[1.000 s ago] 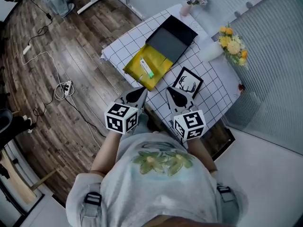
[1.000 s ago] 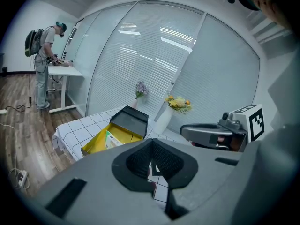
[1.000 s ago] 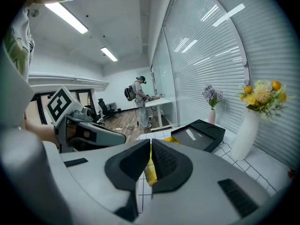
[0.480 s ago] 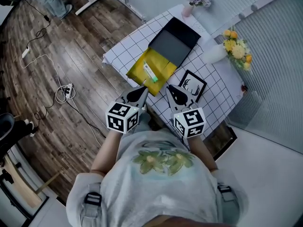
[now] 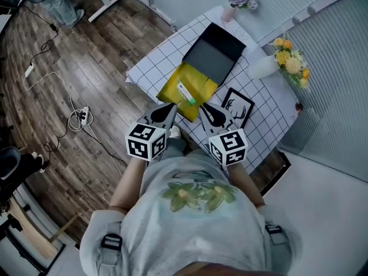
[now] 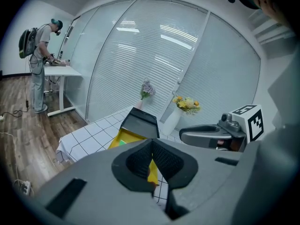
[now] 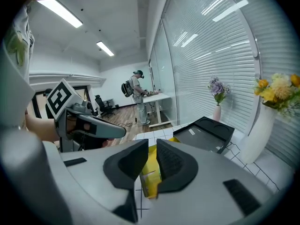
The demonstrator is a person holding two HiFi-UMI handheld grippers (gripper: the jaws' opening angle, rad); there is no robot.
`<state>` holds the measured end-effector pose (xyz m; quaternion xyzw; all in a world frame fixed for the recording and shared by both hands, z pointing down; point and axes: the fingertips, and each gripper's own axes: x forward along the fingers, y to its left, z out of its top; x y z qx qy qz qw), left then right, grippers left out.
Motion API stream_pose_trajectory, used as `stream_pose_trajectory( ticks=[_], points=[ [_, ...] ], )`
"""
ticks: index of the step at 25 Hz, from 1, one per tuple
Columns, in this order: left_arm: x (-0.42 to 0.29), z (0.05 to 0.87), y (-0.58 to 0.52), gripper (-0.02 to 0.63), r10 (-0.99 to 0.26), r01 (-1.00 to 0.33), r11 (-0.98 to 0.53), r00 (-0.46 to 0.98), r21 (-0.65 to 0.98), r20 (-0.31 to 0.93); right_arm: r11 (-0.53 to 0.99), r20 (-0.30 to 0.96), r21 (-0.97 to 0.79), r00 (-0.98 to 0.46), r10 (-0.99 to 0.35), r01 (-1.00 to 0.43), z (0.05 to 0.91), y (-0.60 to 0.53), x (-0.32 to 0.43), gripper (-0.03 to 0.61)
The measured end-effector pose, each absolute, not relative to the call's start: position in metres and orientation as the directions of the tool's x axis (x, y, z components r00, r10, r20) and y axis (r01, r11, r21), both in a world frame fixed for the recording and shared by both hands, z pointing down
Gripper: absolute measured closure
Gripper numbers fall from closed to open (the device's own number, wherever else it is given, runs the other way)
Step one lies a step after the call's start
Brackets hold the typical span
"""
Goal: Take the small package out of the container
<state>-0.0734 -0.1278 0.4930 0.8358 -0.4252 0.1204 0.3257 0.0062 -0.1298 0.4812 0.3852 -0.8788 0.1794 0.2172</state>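
Both grippers have come nearer the bench (image 5: 154, 66) than they were a second ago. Their tips now stand over its near edge instead of short of it.

The left gripper (image 5: 171, 108) is closed with its jaw tips touching and nothing in them. The near corner of the yellow pouch (image 5: 171, 89) lies just ahead of it and a little to its right.

The right gripper (image 5: 204, 109) is only a crack apart. Its jaws have just been opening, and nothing is between them. The pouch shows through the slit, lying beyond the tips.

The small package (image 5: 185, 92), white with a green end, rests on top of the pouch. It lies ahead of both grippers, between their lines of reach, and neither touches it.

Past the pouch, farther from the grippers, is the open black box (image 5: 211, 55). A framed deer picture (image 5: 237, 106) lies just ahead and to the right of the right gripper. Pouch, package, box and picture lie as they did before.
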Motion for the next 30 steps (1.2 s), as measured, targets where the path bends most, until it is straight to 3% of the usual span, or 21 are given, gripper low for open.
stream_pose_trajectory(
  ticks=[30],
  points=[
    [-0.087,0.523,-0.149,0.607,-0.589,-0.780,-0.418,0.623,0.465,0.515,0.701,0.633,-0.081,-0.580,-0.513,-0.709,0.543,-0.161,-0.027,0.411]
  ],
)
